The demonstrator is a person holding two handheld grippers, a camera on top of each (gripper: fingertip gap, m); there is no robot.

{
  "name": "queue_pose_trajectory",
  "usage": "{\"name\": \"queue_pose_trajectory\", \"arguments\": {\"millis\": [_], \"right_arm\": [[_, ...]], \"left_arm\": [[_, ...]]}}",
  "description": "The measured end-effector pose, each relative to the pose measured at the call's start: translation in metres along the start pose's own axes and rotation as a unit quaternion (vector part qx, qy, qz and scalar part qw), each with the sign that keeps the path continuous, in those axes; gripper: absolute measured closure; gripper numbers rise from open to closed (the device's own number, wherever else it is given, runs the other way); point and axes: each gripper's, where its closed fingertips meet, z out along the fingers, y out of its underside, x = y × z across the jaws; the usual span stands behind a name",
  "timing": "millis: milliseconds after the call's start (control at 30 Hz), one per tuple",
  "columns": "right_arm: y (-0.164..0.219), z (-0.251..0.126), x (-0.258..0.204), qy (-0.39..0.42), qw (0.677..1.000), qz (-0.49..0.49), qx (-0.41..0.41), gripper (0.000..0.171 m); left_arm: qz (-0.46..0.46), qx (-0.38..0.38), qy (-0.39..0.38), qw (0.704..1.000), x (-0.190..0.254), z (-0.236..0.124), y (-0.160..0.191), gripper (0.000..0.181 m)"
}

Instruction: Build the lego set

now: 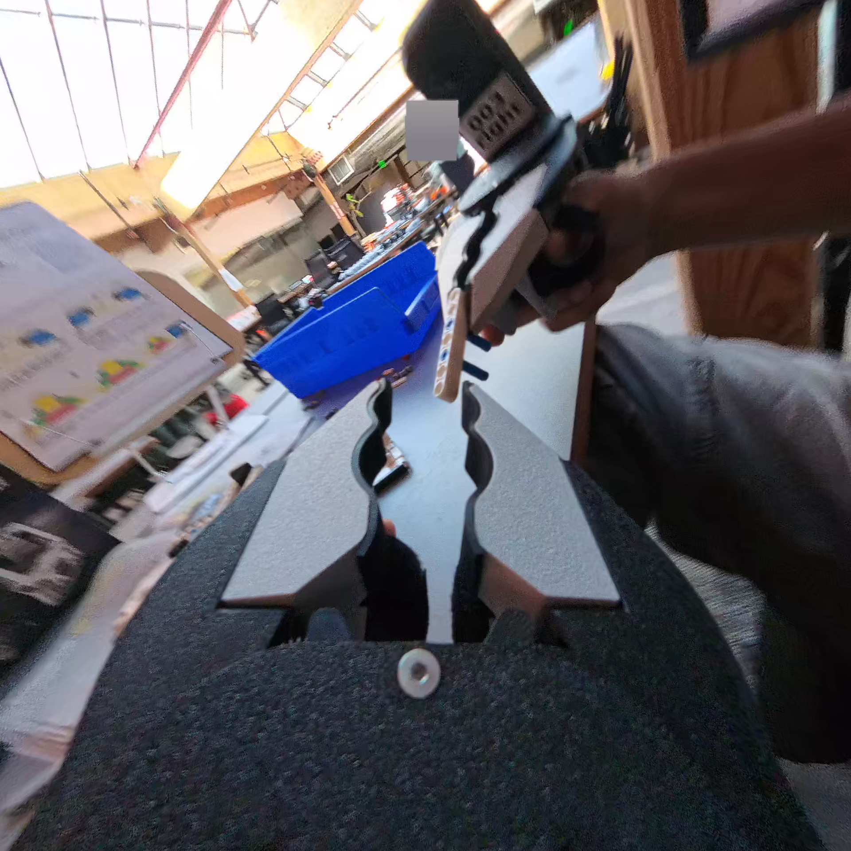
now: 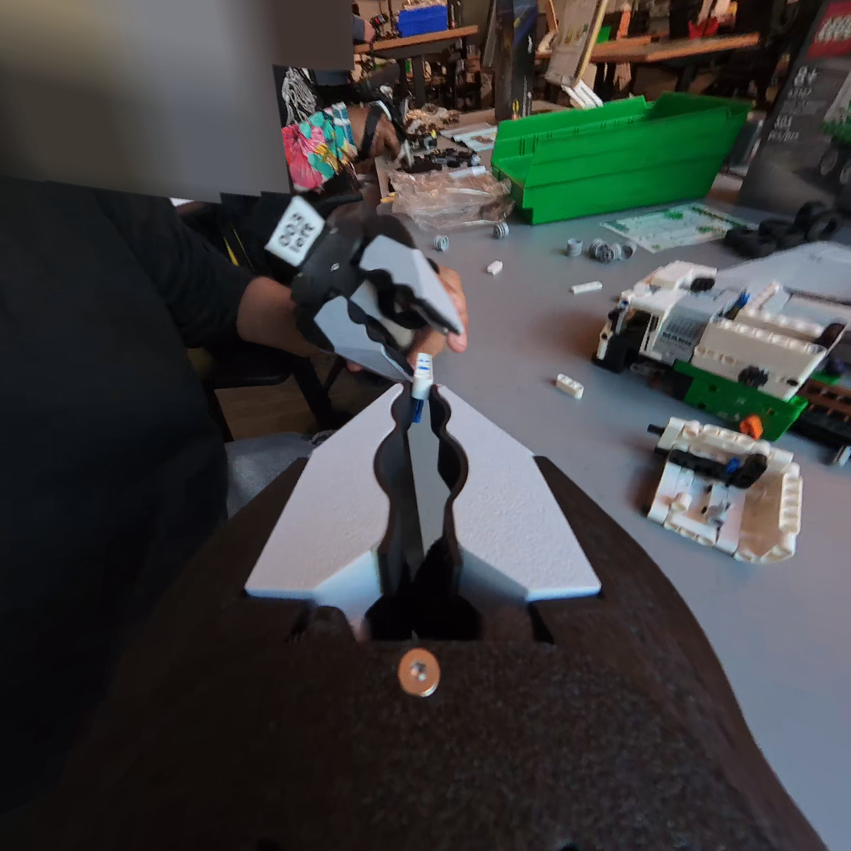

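My right gripper [image 2: 420, 390] is shut on a white beam with holes and blue pins [image 2: 421, 372], held by one end above the grey table [image 2: 529, 331]. In the left wrist view the right gripper [image 1: 463, 299] comes in from the upper right, and the beam [image 1: 447, 350] hangs down from its tips. My left gripper [image 1: 426, 391] is open and empty, its tips just below the beam's lower end. It also shows in the right wrist view [image 2: 433, 352], jaws apart, right beside the beam. A partly built white and green truck [image 2: 718, 340] stands on the table to the right.
A white sub-assembly [image 2: 723, 492] lies near the truck, with loose white bricks [image 2: 569, 386], grey wheel hubs [image 2: 603, 251] and black tyres [image 2: 778, 230]. A green bin [image 2: 612, 152] stands behind. A blue bin [image 1: 359, 331] and a propped instruction booklet [image 1: 92, 331] stand to the left. Another person works at the far side. My two grippers' fingertips are within a few centimetres of each other.
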Motion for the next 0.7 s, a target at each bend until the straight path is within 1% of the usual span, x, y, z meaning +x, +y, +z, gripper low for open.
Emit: {"name": "queue_pose_trajectory", "arguments": {"millis": [33,67,133,200,300,367,400,467,533,567,600,633,667,700], "right_arm": [[-0.005,0.0,0.001,-0.004,1.0,-0.01,0.011,0.165],[-0.008,0.001,0.003,-0.007,1.0,-0.017,0.012,0.165],[-0.01,0.007,0.004,-0.021,0.999,-0.047,0.01,0.165],[-0.015,0.015,0.005,-0.041,0.996,-0.074,0.017,0.165],[-0.023,0.028,0.01,-0.073,0.993,-0.083,0.031,0.165],[-0.027,0.035,0.014,-0.09,0.992,-0.079,0.033,0.165],[-0.028,0.038,0.016,-0.094,0.992,-0.076,0.034,0.165],[-0.031,0.042,0.019,-0.094,0.993,-0.072,0.032,0.165],[-0.026,0.046,0.03,-0.064,0.996,-0.068,0.001,0.164],[-0.021,0.047,0.037,-0.042,0.997,-0.068,-0.015,0.164],[-0.016,0.046,0.044,-0.017,0.997,-0.064,-0.028,0.16],[-0.012,0.045,0.05,0.008,0.998,-0.052,-0.037,0.155],[-0.007,0.043,0.057,0.034,0.998,-0.035,-0.047,0.148],[-0.002,0.039,0.067,0.077,0.995,-0.02,-0.056,0.145]], "left_arm": [[-0.053,0.008,0.018,0.998,-0.006,-0.004,-0.002,0.146],[-0.104,0.014,0.042,0.994,-0.01,-0.008,-0.003,0.145],[-0.184,0.033,0.098,0.978,-0.012,-0.017,-0.008,0.148],[-0.218,0.051,0.115,0.968,-0.018,-0.021,-0.011,0.153],[-0.211,0.037,0.123,0.969,-0.017,-0.019,-0.007,0.159],[-0.18,0.03,0.106,0.978,-0.021,-0.019,-0.004,0.172],[-0.163,0.031,0.093,0.982,-0.026,-0.02,-0.004,0.173],[-0.153,0.019,0.097,0.983,-0.031,-0.022,-0.003,0.173],[-0.115,-0.014,0.089,0.989,-0.036,-0.023,0.005,0.174],[-0.071,-0.033,0.07,0.995,-0.041,-0.025,0.012,0.174],[-0.003,-0.058,0.036,0.998,-0.049,-0.027,0.02,0.175],[0.074,-0.088,-0.005,0.993,-0.06,-0.031,0.03,0.175],[0.137,-0.11,-0.043,0.983,-0.072,-0.034,0.037,0.175],[0.189,-0.133,-0.066,0.971,-0.081,-0.038,0.044,0.175]]}}
